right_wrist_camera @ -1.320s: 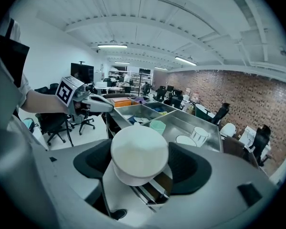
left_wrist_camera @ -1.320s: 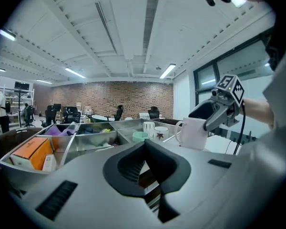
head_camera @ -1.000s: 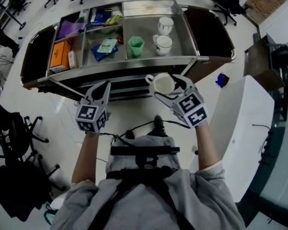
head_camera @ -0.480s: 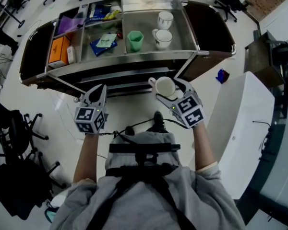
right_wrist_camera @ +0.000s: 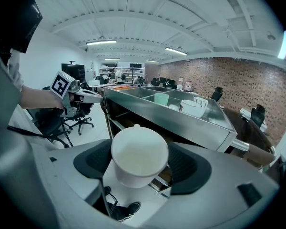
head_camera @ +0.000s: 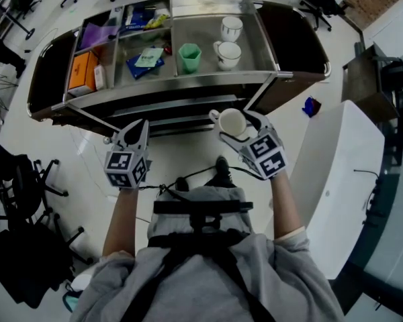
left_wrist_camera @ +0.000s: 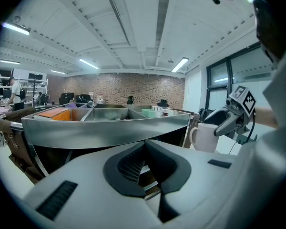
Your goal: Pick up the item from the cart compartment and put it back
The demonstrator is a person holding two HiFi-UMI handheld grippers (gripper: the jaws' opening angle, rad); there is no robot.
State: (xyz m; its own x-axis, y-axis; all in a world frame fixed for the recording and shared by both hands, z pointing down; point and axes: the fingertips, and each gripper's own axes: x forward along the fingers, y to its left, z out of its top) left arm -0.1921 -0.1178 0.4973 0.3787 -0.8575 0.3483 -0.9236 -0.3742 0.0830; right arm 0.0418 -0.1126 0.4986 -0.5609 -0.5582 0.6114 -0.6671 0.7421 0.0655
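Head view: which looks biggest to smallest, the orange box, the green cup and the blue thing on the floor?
1. orange box
2. green cup
3. blue thing, lying lower, so farther away

Bright, even indoor light, heavy fisheye.
Long ceiling strip lights (right_wrist_camera: pixel 101 43) shine overhead; the steel cart (head_camera: pixel 208 78) gleams softly; gripper views curve and darken at their round edges; shadows are faint.
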